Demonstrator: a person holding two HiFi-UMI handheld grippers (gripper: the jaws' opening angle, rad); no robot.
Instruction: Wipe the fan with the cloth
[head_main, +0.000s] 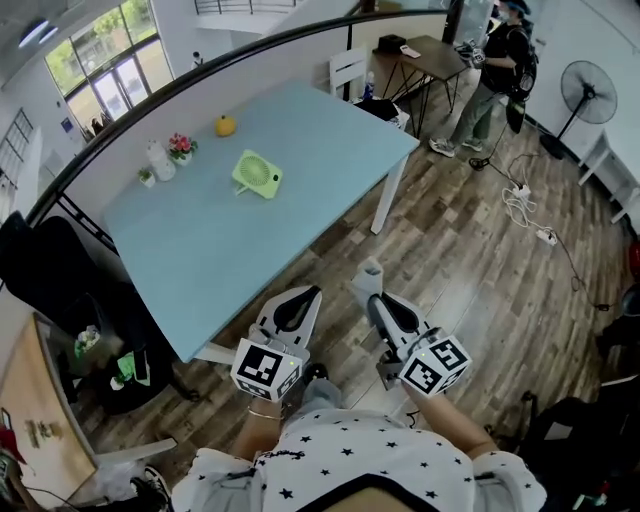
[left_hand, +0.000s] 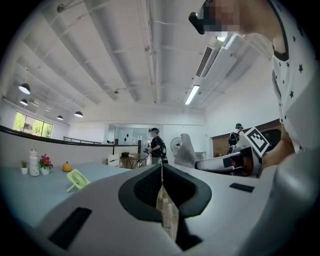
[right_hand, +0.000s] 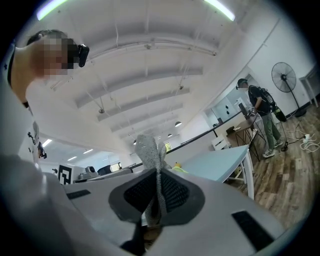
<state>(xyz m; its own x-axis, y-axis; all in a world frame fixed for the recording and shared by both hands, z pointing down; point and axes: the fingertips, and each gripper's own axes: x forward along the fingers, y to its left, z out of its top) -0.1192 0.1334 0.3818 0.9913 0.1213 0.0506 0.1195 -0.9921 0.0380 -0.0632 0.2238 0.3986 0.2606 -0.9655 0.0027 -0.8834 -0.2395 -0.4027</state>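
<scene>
A small green desk fan stands on the light blue table, towards its far left part; it also shows at the left of the left gripper view as the fan. Both grippers are held off the table's near corner, over the wooden floor. My left gripper is shut, with nothing between its jaws. My right gripper is shut on a grey cloth, which sticks up past the fingertips as the cloth.
Behind the fan on the table are an orange, a pot of flowers, a white bottle and a tiny plant. Further back stand a white chair, a dark table, a person and a pedestal fan. Cables lie on the floor.
</scene>
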